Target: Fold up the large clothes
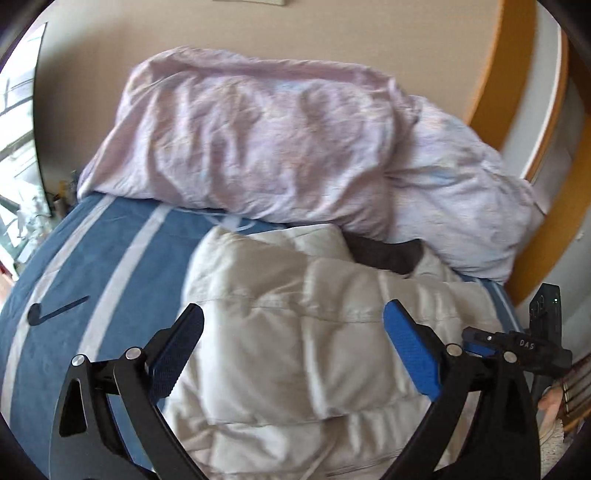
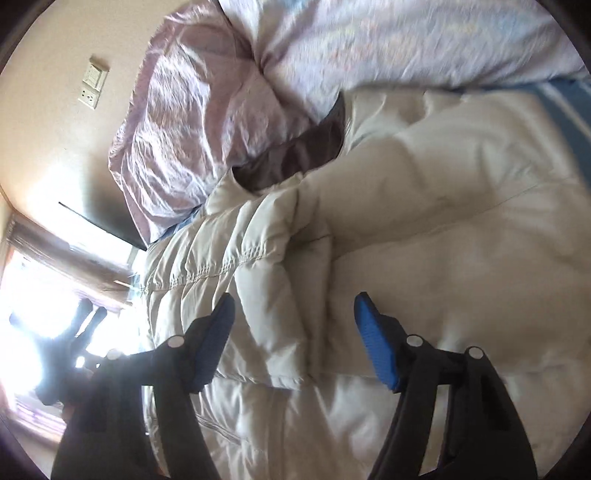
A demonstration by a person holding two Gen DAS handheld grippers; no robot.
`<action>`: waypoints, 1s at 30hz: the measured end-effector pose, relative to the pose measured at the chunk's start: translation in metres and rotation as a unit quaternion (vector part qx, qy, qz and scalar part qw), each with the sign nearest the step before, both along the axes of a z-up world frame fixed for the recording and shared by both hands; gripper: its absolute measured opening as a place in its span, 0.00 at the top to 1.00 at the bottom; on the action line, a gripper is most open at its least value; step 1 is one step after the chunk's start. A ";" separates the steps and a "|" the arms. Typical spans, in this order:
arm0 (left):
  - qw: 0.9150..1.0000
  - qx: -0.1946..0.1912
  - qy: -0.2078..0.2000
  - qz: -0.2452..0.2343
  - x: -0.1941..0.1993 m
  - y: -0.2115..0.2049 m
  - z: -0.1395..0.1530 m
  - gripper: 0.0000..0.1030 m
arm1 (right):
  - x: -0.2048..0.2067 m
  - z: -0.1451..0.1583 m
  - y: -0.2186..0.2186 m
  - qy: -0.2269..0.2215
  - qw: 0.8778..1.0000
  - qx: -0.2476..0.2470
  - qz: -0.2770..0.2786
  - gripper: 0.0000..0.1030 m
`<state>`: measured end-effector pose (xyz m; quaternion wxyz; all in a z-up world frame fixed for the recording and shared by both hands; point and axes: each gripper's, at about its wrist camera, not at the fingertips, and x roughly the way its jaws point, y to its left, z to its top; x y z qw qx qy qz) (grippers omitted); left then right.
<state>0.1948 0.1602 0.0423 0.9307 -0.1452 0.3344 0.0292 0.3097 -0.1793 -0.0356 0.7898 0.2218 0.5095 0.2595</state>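
A cream quilted puffer jacket (image 1: 295,350) lies folded over on a blue striped bedspread (image 1: 110,258), its dark lining (image 1: 388,254) showing at the collar. My left gripper (image 1: 293,314) is open above the jacket, holding nothing. The right gripper's body (image 1: 517,343) shows at the right edge of the left wrist view. In the right wrist view the jacket (image 2: 406,240) fills the frame, with a folded sleeve (image 2: 258,280) running down the middle. My right gripper (image 2: 295,306) is open just above that sleeve, empty.
A rumpled pale pink duvet (image 1: 258,147) is piled at the head of the bed, against a beige wall (image 1: 184,26). A wooden headboard (image 1: 498,74) curves at the right. A bright window (image 2: 37,314) and a wall socket (image 2: 90,90) show in the right wrist view.
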 end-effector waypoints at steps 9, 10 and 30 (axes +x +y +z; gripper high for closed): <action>1.000 0.015 0.005 0.023 -0.003 0.022 -0.006 0.04 | -0.008 0.014 0.034 -0.049 0.998 -0.023 -0.006 0.83; 1.000 0.020 0.003 0.022 -0.003 0.020 -0.005 0.04 | -0.013 0.024 0.033 -0.075 0.996 -0.034 -0.016 0.84; 0.997 0.071 0.000 0.005 0.022 -0.004 -0.010 0.04 | -0.039 0.063 0.025 -0.217 0.954 -0.189 -0.083 0.52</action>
